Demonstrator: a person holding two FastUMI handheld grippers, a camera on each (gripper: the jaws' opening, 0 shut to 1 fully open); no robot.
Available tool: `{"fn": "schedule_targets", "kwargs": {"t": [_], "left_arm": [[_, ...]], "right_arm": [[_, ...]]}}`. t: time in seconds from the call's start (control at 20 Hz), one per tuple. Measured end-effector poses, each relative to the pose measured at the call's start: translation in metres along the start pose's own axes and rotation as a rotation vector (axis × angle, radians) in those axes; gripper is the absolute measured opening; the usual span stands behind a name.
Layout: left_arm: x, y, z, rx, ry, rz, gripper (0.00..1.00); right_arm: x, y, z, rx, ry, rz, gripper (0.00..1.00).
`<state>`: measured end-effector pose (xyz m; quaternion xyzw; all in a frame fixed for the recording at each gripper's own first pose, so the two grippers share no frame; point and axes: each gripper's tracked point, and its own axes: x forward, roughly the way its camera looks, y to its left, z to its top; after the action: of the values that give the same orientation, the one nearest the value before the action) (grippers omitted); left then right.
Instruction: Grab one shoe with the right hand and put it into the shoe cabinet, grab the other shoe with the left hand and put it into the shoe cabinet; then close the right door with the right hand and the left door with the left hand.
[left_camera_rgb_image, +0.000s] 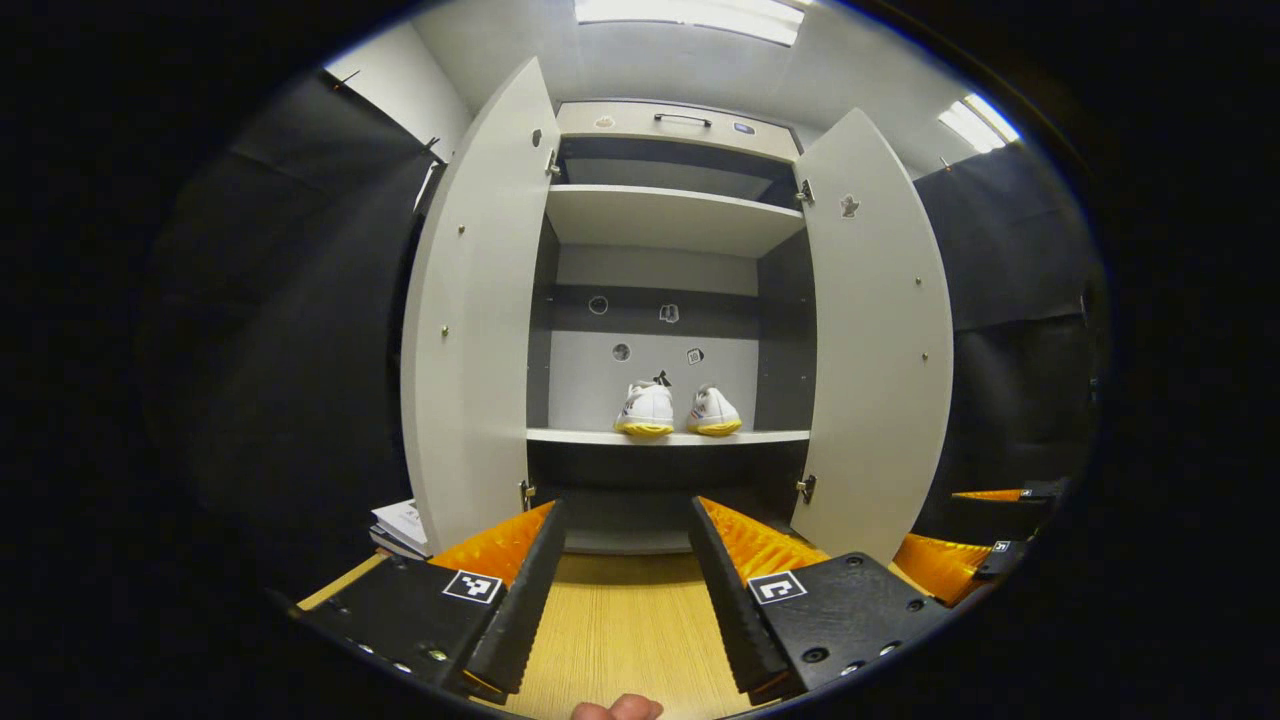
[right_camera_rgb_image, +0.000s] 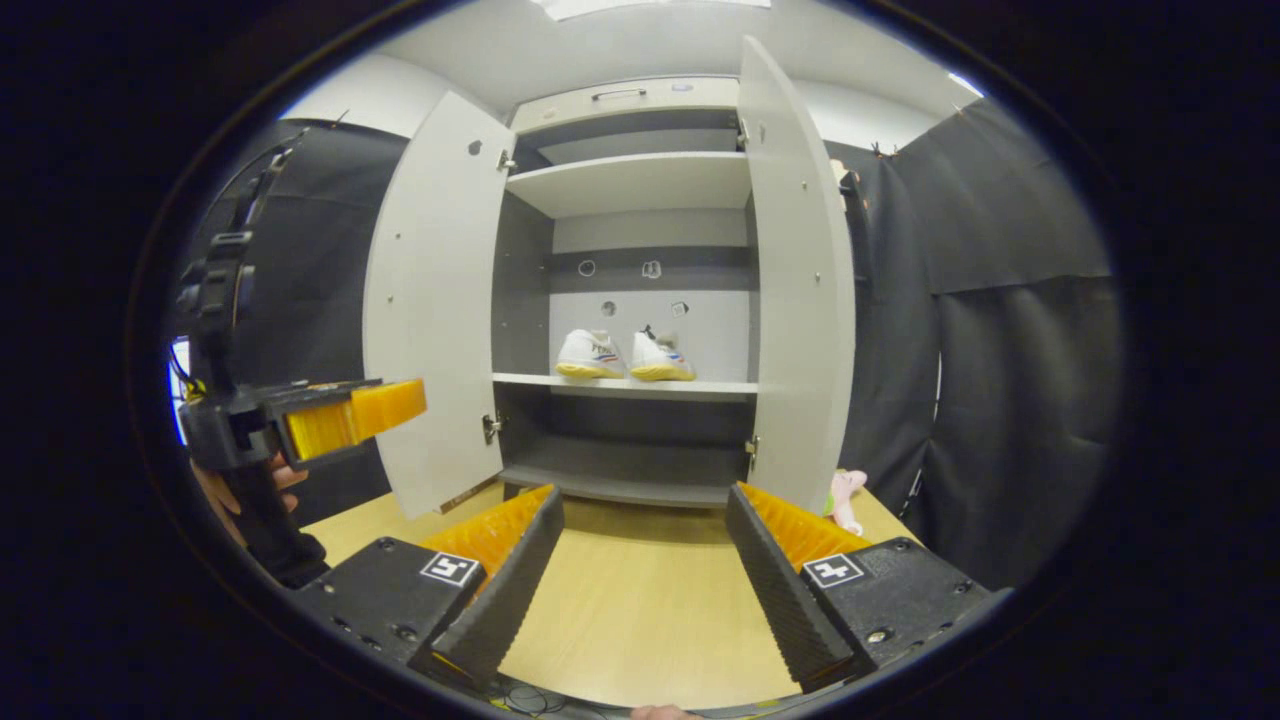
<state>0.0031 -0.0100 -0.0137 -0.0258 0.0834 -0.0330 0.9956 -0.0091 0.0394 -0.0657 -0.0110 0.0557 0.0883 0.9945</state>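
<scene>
The shoe cabinet (left_camera_rgb_image: 668, 215) stands straight ahead with both doors swung wide: left door (left_camera_rgb_image: 470, 330) and right door (left_camera_rgb_image: 875, 340). Two white shoes with yellow soles, one (left_camera_rgb_image: 645, 410) beside the other (left_camera_rgb_image: 713, 412), sit side by side on its middle shelf, heels toward me. My left gripper (left_camera_rgb_image: 627, 510) is open and holds nothing, low in front of the cabinet, well short of the doors. My right gripper (right_camera_rgb_image: 645, 497) is also open and bare, facing the same shelf with the shoes (right_camera_rgb_image: 590, 355) (right_camera_rgb_image: 660, 358). The right gripper view has the left gripper (right_camera_rgb_image: 350, 412) off to its left, held by a hand (right_camera_rgb_image: 270, 480).
A light wooden tabletop (left_camera_rgb_image: 620, 620) runs from the grippers to the cabinet's base. A stack of papers (left_camera_rgb_image: 400, 525) lies beside the left door. A pink soft toy (right_camera_rgb_image: 845, 495) lies behind the right door (right_camera_rgb_image: 800, 280). Black cloth walls close in both sides.
</scene>
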Motion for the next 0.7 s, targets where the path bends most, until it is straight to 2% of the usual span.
{"fn": "schedule_targets", "kwargs": {"t": [0.05,0.1,0.25,0.5,0.7], "left_arm": [[-0.006,0.001,-0.004,-0.017,-0.001,0.006,0.76],[-0.011,0.003,-0.005,-0.023,-0.010,0.018,0.83],[-0.020,0.008,-0.014,0.005,-0.006,0.051,0.92],[-0.028,-0.005,-0.025,0.052,0.007,0.022,0.93],[-0.033,-0.026,-0.034,0.015,0.039,-0.044,0.93]], "right_arm": [[-0.004,-0.006,0.003,0.005,-0.009,-0.014,1.00],[-0.006,-0.015,0.006,0.009,-0.015,-0.035,1.00],[-0.008,-0.056,0.024,0.011,-0.027,-0.116,1.00],[-0.005,-0.161,0.093,0.017,-0.117,-0.308,1.00],[0.011,-0.228,0.151,-0.016,-0.165,-0.407,1.00]]}}
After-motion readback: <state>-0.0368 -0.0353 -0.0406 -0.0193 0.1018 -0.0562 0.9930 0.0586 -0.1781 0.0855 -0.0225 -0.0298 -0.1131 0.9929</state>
